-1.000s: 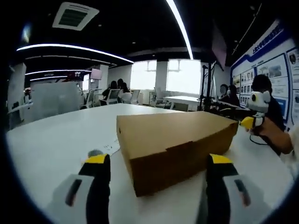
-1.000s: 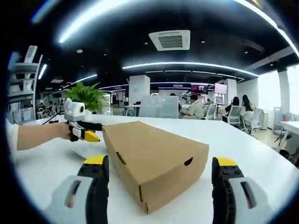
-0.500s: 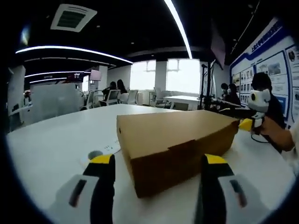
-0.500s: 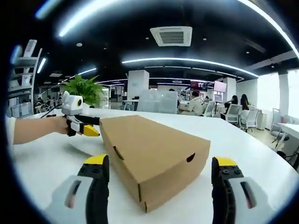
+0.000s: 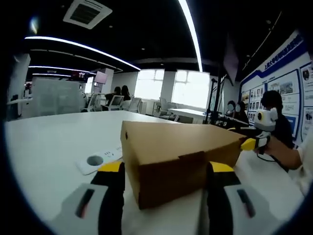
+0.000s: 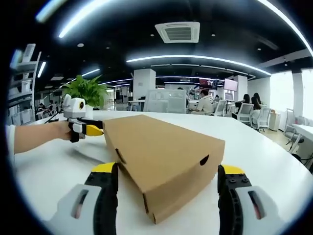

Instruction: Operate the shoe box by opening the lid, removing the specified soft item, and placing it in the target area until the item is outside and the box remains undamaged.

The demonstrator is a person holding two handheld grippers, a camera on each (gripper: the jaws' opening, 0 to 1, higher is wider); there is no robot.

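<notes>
While closed, shoe box (image 5: 181,156) between jaws.

Your light comes from long ceiling strips (image 5: 191,29) and bright, blown-out windows (image 5: 188,89). The white table (image 6: 254,147) glares softly. Edges bend with fisheye distortion, and distant desks look slightly blurred, perhaps from motion.

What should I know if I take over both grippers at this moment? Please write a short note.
Left gripper: open, empty, jaws either side of one end of the shoe box.
Right gripper: open, empty, at the box's other end.
The box lies on the white table, lid closed.
A small white card lies beside it.
Done: both grippers brought to the box.
Left: open the lid, take out the soft item, place it.
</notes>
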